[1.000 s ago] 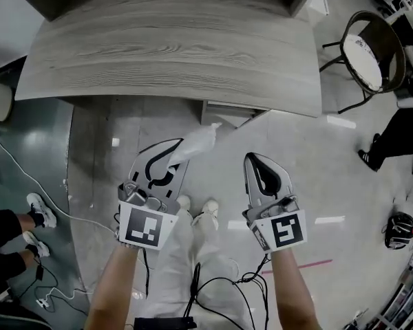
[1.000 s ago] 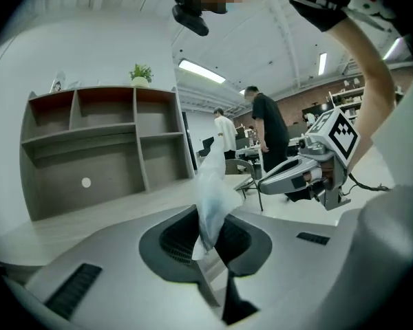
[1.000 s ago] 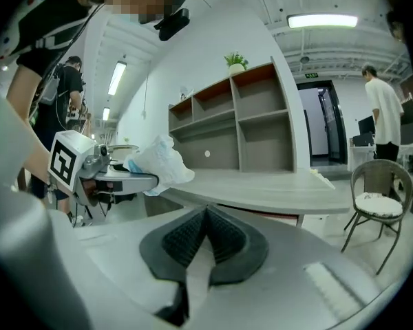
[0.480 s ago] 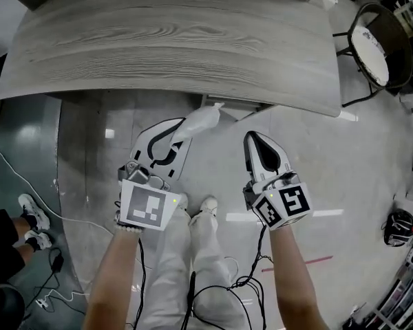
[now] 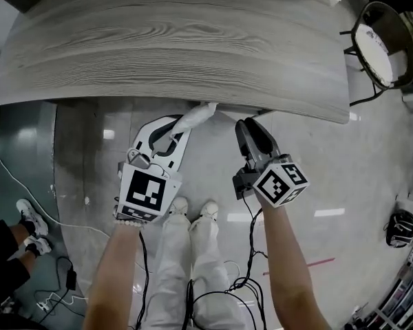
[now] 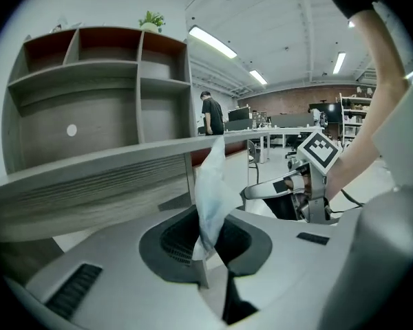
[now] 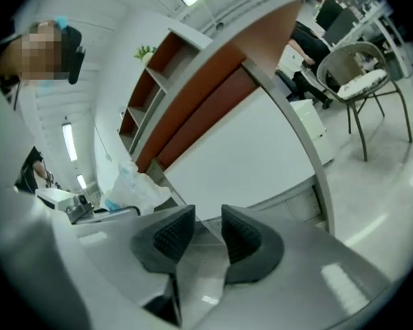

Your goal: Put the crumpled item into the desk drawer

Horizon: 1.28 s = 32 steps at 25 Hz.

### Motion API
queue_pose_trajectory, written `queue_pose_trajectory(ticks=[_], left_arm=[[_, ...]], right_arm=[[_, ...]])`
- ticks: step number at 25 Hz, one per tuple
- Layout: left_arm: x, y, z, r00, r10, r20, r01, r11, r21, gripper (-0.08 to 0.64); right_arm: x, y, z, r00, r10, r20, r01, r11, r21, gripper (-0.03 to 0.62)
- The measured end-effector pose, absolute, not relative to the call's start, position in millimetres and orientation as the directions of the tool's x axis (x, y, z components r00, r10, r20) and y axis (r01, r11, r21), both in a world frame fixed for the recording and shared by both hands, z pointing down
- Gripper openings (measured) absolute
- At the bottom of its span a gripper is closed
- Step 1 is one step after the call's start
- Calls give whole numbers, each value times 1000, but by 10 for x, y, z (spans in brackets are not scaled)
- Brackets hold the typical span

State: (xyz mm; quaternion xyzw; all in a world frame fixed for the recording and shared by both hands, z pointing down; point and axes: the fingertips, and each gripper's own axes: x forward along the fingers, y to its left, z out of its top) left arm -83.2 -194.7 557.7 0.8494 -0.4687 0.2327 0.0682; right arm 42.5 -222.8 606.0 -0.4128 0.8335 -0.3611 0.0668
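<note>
The crumpled item (image 5: 196, 117) is a white, wrinkled wad. My left gripper (image 5: 173, 128) is shut on its lower end, just below the desk's front edge (image 5: 193, 100). In the left gripper view the wad (image 6: 210, 184) stands up between the pads of that gripper (image 6: 205, 243). My right gripper (image 5: 248, 124) is beside it to the right, pointing at the desk edge. Its jaws (image 7: 208, 229) are opening, with nothing between them. The right gripper view shows the wad (image 7: 134, 188) at left. The drawer is mostly hidden under the grey wood desk top (image 5: 172, 40).
A round-seat chair (image 5: 378, 43) stands at the right of the desk, on the glossy floor. Cables (image 5: 27, 184) trail over the floor at left. An open shelf unit (image 6: 96, 95) rises behind the desk. My own feet (image 5: 193, 208) are below the grippers.
Both grippers have moved up toward the desk's front edge, the wad still held in the left. The right gripper has turned and its jaws have parted.
</note>
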Motion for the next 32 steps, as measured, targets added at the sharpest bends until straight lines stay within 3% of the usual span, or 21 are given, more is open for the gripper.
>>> queue_pose_trajectory(ticks=[1,4,7,14,23,32], left_arm=[[-843,-1950,5617,449,-761,469,-831,-548,-93,38],[-840,-1964,5713,452,-744,492,-832,-550,-67,39],[-808,-1954,5785,456,-729,511,-827,-559,-60,38],[-792,-1958,5878,456,-707,540,-803,-589,-93,38],[-843,-1934,5862,441,-716,541,-814,-573,-95,40],[-910,-1963,5880,418,-729,542,-820,-560,-120,39]], right_arm=[[406,-2251,6110,-657,-733,176,-619,392,-681,134],[348,-2339,6216,-686,-713,147,-576,407,-709,149],[336,-2453,6301,-699,-705,116,-527,398,-751,203],[424,-2706,6440,-665,-744,62,-454,336,-825,243],[525,-2812,6365,-627,-768,-128,-250,354,-901,242],[563,-2797,6383,-595,-784,-176,-260,395,-881,189]])
